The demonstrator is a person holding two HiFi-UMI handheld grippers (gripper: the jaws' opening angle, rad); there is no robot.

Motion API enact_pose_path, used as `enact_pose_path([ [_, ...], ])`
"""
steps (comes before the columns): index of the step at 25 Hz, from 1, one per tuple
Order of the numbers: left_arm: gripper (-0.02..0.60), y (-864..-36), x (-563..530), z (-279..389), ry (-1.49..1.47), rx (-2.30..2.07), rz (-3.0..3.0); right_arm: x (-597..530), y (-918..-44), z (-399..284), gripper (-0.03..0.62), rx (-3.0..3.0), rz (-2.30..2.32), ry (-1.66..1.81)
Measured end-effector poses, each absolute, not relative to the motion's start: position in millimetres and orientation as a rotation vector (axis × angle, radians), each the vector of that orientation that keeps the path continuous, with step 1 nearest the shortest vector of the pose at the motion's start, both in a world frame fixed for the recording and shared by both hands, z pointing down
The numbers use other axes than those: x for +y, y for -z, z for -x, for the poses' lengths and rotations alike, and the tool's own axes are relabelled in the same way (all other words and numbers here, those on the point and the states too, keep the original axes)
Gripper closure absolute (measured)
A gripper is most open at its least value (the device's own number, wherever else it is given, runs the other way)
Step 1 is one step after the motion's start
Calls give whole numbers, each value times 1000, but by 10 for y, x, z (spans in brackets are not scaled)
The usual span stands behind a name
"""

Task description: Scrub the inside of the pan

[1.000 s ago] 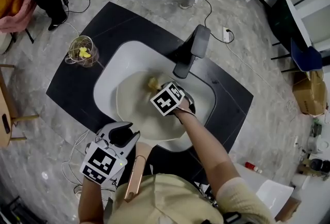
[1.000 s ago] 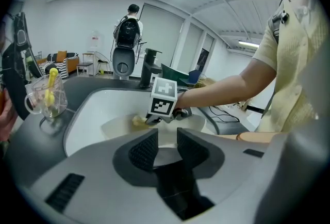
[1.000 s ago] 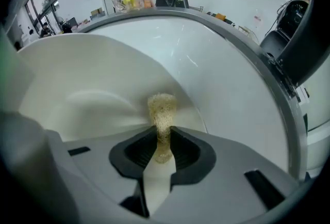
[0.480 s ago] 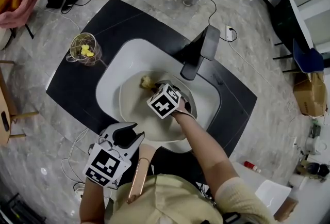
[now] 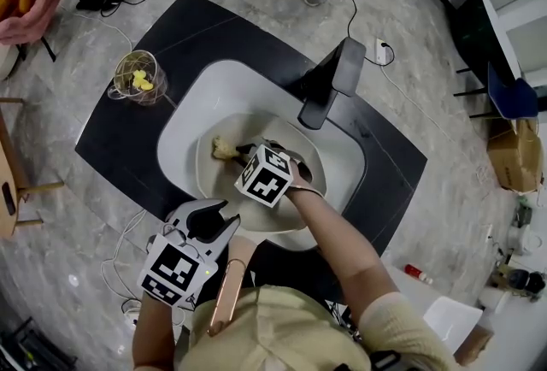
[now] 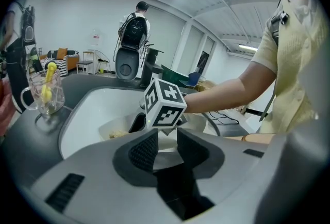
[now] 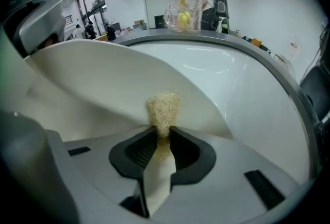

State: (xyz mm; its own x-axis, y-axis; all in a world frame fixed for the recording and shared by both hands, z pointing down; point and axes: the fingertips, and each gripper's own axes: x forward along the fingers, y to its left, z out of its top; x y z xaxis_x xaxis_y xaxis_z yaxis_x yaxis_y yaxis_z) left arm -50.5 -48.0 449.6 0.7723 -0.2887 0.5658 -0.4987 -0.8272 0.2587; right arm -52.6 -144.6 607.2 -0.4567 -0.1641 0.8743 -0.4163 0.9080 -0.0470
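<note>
Black counter [image 5: 120,143] with a white sink [image 5: 184,113] set in it, so here's where things are at; far left there's a glass mug [image 5: 137,80] with something yellow in it, well away from the action and not involved; next over, the left gripper [image 5: 208,224] hangs by the near edge of the sink with its jaws a little apart and nothing pinched between them, just pale sink and pan showing through the gap; the pan's copper-coloured handle [image 5: 226,292] runs back toward the person just beside it, not gripped; the cream pan [image 5: 218,190] itself sits down in the sink basin; the right gripper [image 7: 163,135] is clamped tight on a beige scrubber [image 7: 163,107], which is pressed against the pan's inside wall; the change worth noting is that over the last second the scrubber has slid from the faucet side over to the left part of the pan, while the left gripper has hardly moved; I'd read that as one wiping stroke across the inside, so scrubbing is properly under way, though with the pan unheld it could shift if pushed harder; the black faucet [image 5: 329,79] sits off to the right, and I can't tell whether it's running.
</note>
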Motion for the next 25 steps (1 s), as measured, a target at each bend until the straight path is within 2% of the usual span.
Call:
enact_pose_path([
  [8, 471, -4501, -474, 479, -742, -595, -2579, -1137, -5929, 652, 507, -2086, -181, -158],
  [25, 471, -4512, -488, 509, -805, -594, -2583, -554, -5617, 612, 507, -2105, 199, -104],
])
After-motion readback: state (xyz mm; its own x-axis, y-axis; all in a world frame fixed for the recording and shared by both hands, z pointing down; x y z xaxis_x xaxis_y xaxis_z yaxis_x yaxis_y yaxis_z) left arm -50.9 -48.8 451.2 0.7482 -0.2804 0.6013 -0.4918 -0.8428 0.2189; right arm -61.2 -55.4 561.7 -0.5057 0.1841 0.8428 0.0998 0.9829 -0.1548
